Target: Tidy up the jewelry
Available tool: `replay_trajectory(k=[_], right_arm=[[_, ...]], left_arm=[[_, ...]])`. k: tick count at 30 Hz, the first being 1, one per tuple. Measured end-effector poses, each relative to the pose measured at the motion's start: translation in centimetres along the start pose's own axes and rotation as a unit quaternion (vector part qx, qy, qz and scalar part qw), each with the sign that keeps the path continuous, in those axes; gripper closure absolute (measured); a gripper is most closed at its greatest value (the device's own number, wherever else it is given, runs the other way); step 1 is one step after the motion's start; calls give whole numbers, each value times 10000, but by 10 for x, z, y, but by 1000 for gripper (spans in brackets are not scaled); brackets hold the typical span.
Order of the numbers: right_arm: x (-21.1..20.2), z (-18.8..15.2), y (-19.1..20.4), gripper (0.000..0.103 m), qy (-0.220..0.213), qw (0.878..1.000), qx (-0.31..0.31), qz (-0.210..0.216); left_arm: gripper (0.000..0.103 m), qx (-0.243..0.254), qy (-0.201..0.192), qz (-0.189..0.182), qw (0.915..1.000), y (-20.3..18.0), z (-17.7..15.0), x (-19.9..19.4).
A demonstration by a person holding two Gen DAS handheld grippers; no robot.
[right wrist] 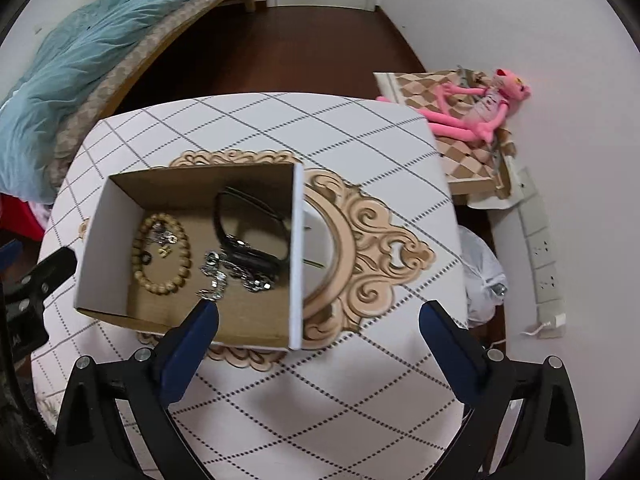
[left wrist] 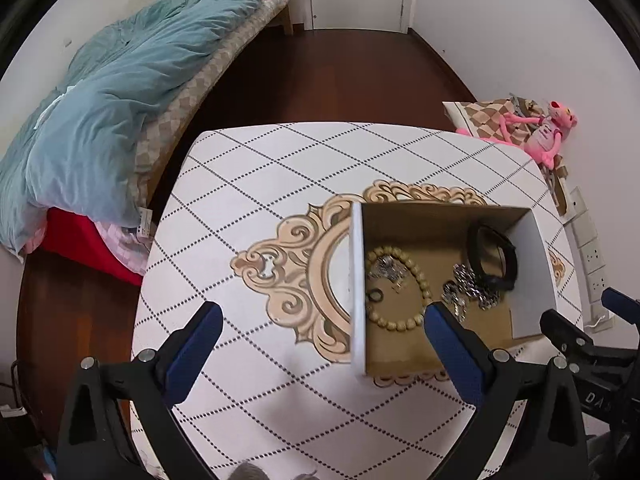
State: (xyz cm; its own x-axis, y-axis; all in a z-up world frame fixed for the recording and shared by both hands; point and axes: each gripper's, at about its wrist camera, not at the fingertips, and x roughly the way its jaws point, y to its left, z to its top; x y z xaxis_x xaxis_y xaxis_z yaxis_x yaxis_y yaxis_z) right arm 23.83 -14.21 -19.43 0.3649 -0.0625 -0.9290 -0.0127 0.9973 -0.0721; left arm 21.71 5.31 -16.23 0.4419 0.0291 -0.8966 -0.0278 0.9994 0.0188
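Note:
An open cardboard box [left wrist: 357, 280] [right wrist: 297, 256] stands on the white patterned table [left wrist: 248, 184] [right wrist: 360, 136]. Inside lie a wooden bead bracelet [left wrist: 416, 276] [right wrist: 184, 264], a black band [left wrist: 508, 256] [right wrist: 248, 254], silver chain jewelry [left wrist: 468, 288] [right wrist: 218, 270] and a small black ring [left wrist: 374, 295] [right wrist: 146, 258]. My left gripper [left wrist: 324, 320] is open and empty, above the table at the box's near left. My right gripper [right wrist: 319, 320] is open and empty, above the box's near right corner. The right gripper also shows in the left wrist view [left wrist: 576, 320].
A bed with a teal duvet [left wrist: 112, 112] [right wrist: 80, 64] lies to the left. A pink plush toy [left wrist: 548, 132] [right wrist: 480, 108] lies on a checkered cushion by the right wall. A power strip [right wrist: 540, 248] and a white bag [right wrist: 482, 272] lie on the floor at right.

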Motion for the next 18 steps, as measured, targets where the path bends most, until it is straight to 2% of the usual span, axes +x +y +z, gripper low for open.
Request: replay_trajectory(k=[11,18], right_arm=[[-25,-14,-6,1,-243,9995,158,-82],[-74,-28,-10,1,-671,9973,285,-118]], left_arm=[[0,-64,-206,-64,9997,-5,-11,-31],[0,-113,-390,-113,9991,-4,-20,-71]])
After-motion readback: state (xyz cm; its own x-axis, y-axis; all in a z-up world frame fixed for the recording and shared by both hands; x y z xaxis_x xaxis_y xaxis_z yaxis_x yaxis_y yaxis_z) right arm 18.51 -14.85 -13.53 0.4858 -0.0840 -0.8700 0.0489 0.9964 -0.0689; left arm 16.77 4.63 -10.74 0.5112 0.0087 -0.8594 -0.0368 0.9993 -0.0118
